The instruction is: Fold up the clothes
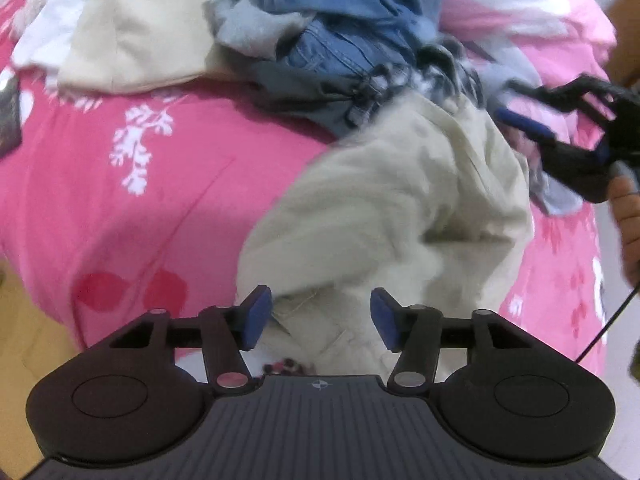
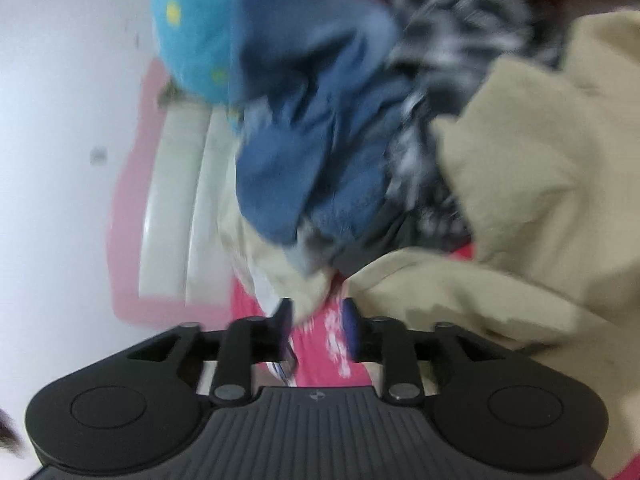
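Pink bedding [image 1: 120, 208] carries your beige trousers [image 1: 392, 216], crumpled, running from lower centre of the left view up toward the right. Your left claw [image 1: 321, 318] gapes wide around their near end, gripping nothing. Your right claw [image 2: 318, 330], part open and empty, is beside the far end, below the denim pile [image 2: 304, 152].

Beige trousers [image 1: 392, 216] are lying crumpled on the bed, running from between the left gripper's fingers away toward the pile ahead. Blue denim [image 1: 344, 28] is sitting bunched at the far end, overlapping a grey-patterned garment [image 1: 452, 68]. Second beige piece [image 1: 132, 28] is lying far-left.
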### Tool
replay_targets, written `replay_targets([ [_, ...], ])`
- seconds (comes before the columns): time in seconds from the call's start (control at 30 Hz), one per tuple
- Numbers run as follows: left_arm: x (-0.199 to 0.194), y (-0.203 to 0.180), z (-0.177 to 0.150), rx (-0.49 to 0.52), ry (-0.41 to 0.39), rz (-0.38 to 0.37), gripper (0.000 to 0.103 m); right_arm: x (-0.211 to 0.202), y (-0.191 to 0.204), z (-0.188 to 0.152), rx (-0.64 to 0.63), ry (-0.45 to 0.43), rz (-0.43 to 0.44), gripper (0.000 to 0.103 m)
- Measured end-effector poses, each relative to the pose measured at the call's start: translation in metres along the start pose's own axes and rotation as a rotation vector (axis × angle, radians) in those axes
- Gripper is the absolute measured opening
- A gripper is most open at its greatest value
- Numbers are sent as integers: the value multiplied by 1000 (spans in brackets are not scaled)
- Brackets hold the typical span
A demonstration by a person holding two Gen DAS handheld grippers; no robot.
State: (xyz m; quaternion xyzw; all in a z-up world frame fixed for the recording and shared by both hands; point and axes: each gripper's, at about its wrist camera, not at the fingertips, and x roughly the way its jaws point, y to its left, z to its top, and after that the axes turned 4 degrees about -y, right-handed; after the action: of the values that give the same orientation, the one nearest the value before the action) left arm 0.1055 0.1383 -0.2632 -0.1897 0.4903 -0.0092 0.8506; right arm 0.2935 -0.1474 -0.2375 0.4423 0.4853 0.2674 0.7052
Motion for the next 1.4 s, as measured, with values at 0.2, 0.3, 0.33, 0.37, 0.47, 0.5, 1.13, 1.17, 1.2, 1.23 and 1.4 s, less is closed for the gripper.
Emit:
replay_targets([
  [0.2,13,-15,-4,202,39,-26,70,-57,-28,-42,-5,-53,-221,44],
  [0.3,28,-36,-3,378,9,-33,81,-61,-46,-79,28,-7,-335,44],
  [0.33,36,-45,-2,440,-1,-37,83,-61,-50,-90,45,0,-361,44],
  [0.37,46,-54,0,499,-6,-51,83,-63,-53,-99,69,-12,-375,44],
  [0.47,76,-80,11,598,-38,-44,84,-69,-58,-124,142,-53,-403,44],
  [0.5,85,-87,16,609,-57,-17,84,-72,-58,-130,166,-68,-403,44],
  [1.13,42,93,115,-80,-76,173,66,-26,-19,-160,-405,72,-590,44],
  [1.17,37,94,105,-86,-60,152,70,-23,-19,-155,-396,71,-574,44],
  [1.2,33,93,94,-90,-40,128,74,-20,-19,-150,-387,69,-559,44],
  [1.23,32,88,80,-86,-7,90,75,-15,-17,-144,-379,70,-545,44],
  [1.4,48,61,3,-71,187,-76,78,16,-4,-109,-398,112,-487,44],
])
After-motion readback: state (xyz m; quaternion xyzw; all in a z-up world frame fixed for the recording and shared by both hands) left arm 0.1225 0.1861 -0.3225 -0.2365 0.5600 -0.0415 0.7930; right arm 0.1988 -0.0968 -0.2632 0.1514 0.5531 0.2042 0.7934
